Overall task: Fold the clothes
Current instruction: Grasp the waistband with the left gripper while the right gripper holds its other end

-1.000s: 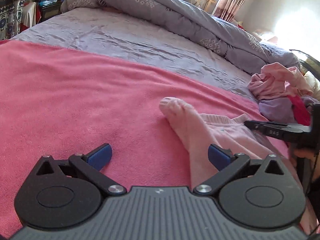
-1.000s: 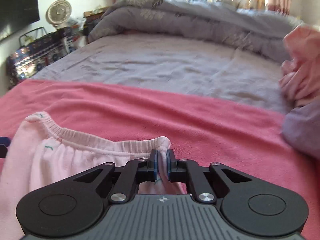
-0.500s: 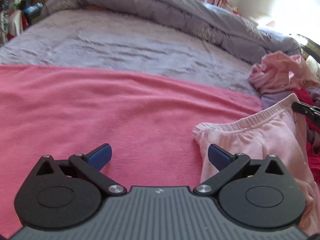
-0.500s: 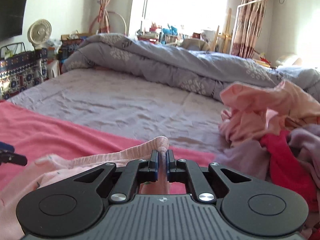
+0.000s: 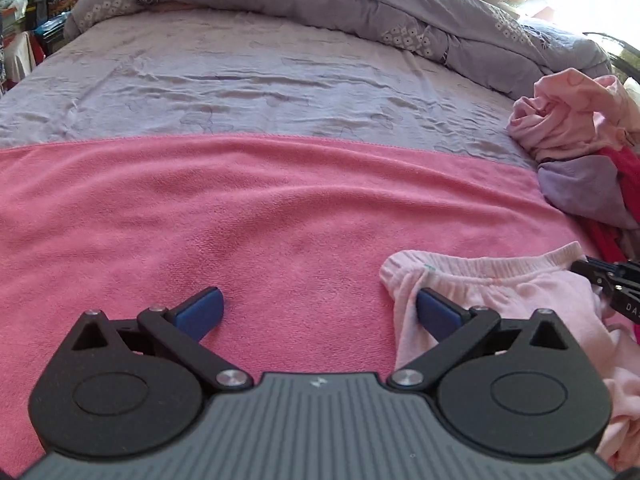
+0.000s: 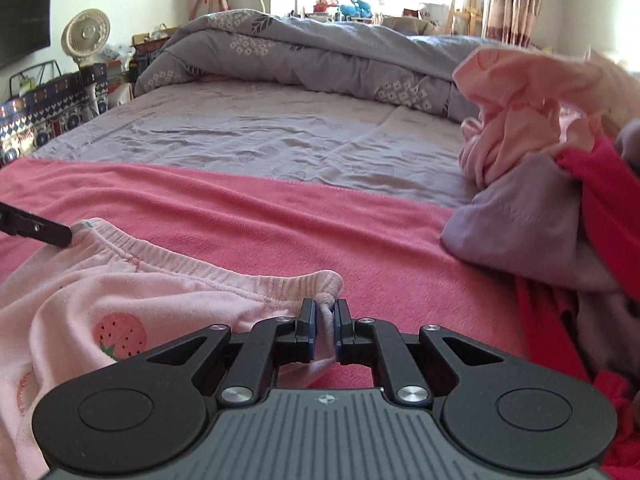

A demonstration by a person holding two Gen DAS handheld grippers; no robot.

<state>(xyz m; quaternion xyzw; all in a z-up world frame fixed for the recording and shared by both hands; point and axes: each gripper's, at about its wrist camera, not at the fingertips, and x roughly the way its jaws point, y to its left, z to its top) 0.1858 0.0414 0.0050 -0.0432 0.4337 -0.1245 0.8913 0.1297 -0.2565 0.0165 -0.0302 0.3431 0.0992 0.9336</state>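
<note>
We see a pale pink cotton garment with an elastic waistband and strawberry prints (image 6: 120, 304), probably a pair of small trousers, lying on a bright pink terry towel (image 5: 200, 208) spread over a bed with a grey-lilac sheet (image 5: 240, 76). The right gripper (image 6: 325, 322) has its fingers pressed narrow on one end of the waistband, a fold of pink cloth pinched between them. The left gripper (image 5: 316, 314) has its blue-padded fingers spread wide and holds nothing; its right finger sits at the other end of the waistband, touching or just over the cloth.

As for progress, the waistband is stretched roughly straight across the towel, so the garment seems to be laid out for flattening. We see no crease or doubled layer in it, though most of its body lies below both views, so we cannot say whether it is folded lower down.

Counting: one garment in hand; one towel; one heap of crumpled clothes (image 6: 540, 184) just beside it on the right, showing at least three pieces, pink, lilac-grey and red, none of them folded. One rolled grey flowered duvet (image 6: 320, 52) lies at the far side of the bed. We see no stack of folded clothes in either view.
</note>
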